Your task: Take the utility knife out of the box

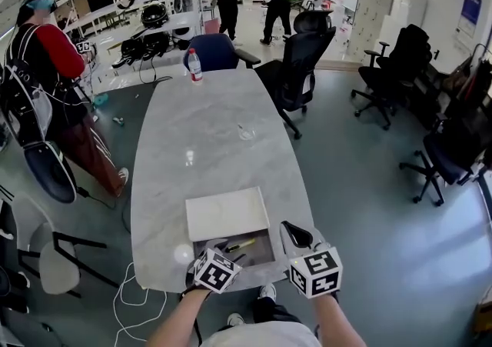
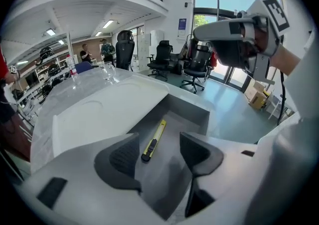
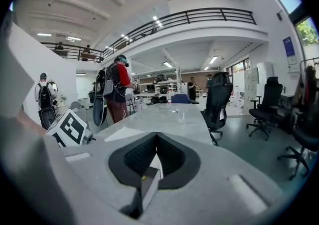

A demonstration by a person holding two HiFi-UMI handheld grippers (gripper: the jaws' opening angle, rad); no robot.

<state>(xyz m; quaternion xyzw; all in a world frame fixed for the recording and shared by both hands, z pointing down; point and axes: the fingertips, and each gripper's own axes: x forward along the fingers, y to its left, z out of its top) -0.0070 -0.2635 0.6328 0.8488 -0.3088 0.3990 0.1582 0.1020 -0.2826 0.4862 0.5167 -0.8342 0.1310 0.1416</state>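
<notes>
Slim yellow utility knife (image 2: 154, 139) lies flat on floor of half-open white sliding-lid box (image 2: 189, 112). Left gripper (image 2: 160, 155) released, poised above knife. Best lowered straight, pinching across narrow sides. Right gripper (image 3: 157, 141) clenched at box's right wall, good for bracing.

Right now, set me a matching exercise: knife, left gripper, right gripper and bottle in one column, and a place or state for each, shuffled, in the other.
Column one
1. knife
2. left gripper
3. right gripper
4. bottle

Column two
A. jaws together
B. upright at the far end of the table
C. jaws apart
D. lying in the open box

Pairs: 1-D, 2-C, 3-A, 4-B
</notes>
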